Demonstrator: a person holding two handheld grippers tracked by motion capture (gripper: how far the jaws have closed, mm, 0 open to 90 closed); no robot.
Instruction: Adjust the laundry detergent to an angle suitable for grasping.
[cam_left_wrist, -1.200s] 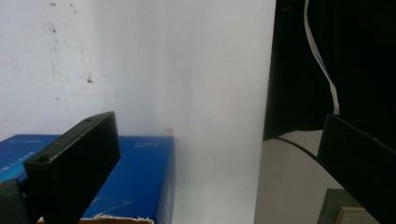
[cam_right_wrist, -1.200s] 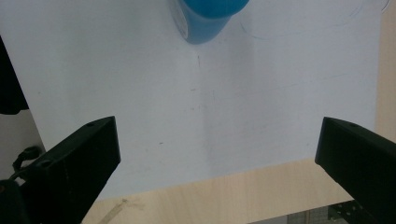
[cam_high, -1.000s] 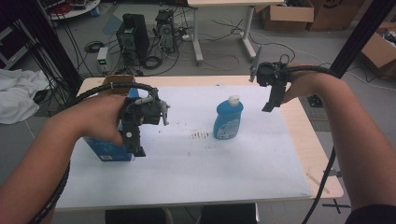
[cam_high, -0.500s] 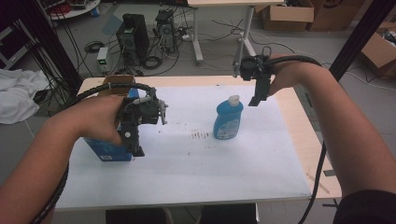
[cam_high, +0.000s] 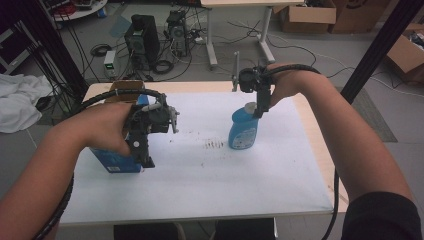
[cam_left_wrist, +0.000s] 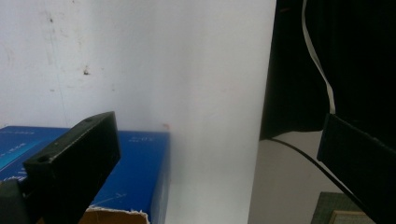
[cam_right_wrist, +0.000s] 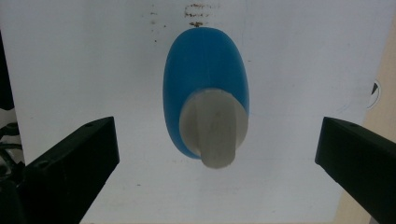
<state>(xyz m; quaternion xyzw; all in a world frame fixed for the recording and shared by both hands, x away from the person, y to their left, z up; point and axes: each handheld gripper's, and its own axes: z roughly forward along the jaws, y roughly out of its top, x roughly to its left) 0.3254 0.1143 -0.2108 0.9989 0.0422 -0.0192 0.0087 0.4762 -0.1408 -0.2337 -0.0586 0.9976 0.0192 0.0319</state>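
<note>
Right tool now over the bottle, ready to come down

We see the blue bottle (cam_high: 244, 127) upright near the middle of the white-covered table (cam_high: 215, 200), with a patch of dark specks just beside it on the left. Over the last second our right tool (cam_high: 261, 107) has swung in from the far right edge of the table and now hangs directly above the bottle's pale cap (cam_right_wrist: 215, 126); in the right gripper view its jaws stand wide, one on each side of the cap and clear of it. We judge that the reach is done and a descent and a close come next. Our left tool (cam_high: 145, 152) has not moved: it stays at the blue box (cam_high: 117, 161) on the table's left, jaws also wide, holding nothing.
</note>
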